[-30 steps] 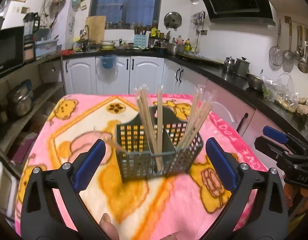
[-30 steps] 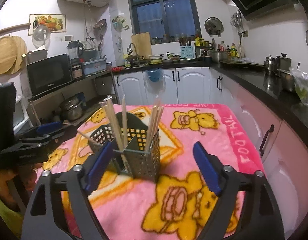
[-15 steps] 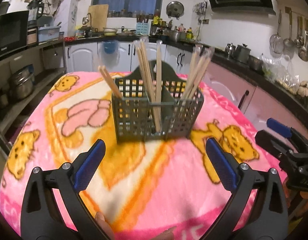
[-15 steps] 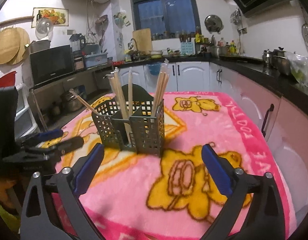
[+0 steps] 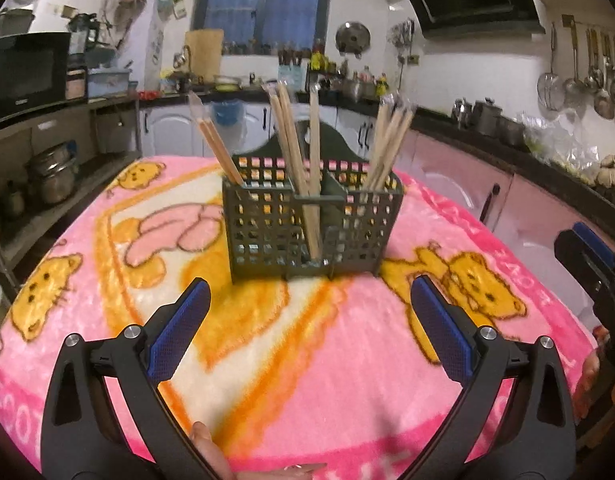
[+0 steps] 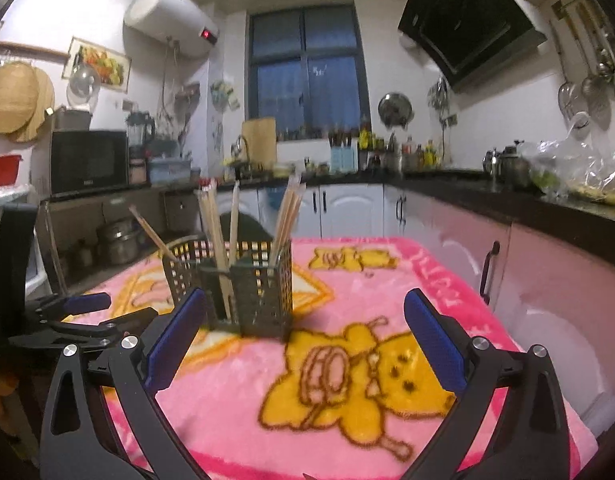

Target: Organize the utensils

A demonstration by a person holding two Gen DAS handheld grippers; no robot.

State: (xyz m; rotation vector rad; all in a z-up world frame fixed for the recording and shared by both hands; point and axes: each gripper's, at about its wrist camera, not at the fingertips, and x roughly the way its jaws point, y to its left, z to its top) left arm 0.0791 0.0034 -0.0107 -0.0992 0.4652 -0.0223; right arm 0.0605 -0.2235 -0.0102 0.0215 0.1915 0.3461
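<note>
Left view: left gripper (image 5: pixel 309 330) fingers spread, nothing between; dark grey perforated plastic utensil caddy (image 5: pixel 313 216) ahead, apart, on pink cartoon blanket (image 5: pixel 327 380). Wooden chopsticks (image 5: pixel 303 160) upright across three compartments.
Right view: right gripper (image 6: pixel 305 330) fingers spread, just been opening, empty; caddy ahead-left. Sorting looks finished or paused; next move unclear, perhaps regrouping the lone leaning pair.

Both cameras sit low over the pink blanket (image 5: pixel 347 380), near the utensil caddy (image 5: pixel 311 224). The left wrist view faces its long front, caddy at twelve o'clock. The right wrist view looks from farther right at its end (image 6: pixel 263 292), caddy at eleven. Both share the window wall (image 6: pixel 307 80) behind.
</note>
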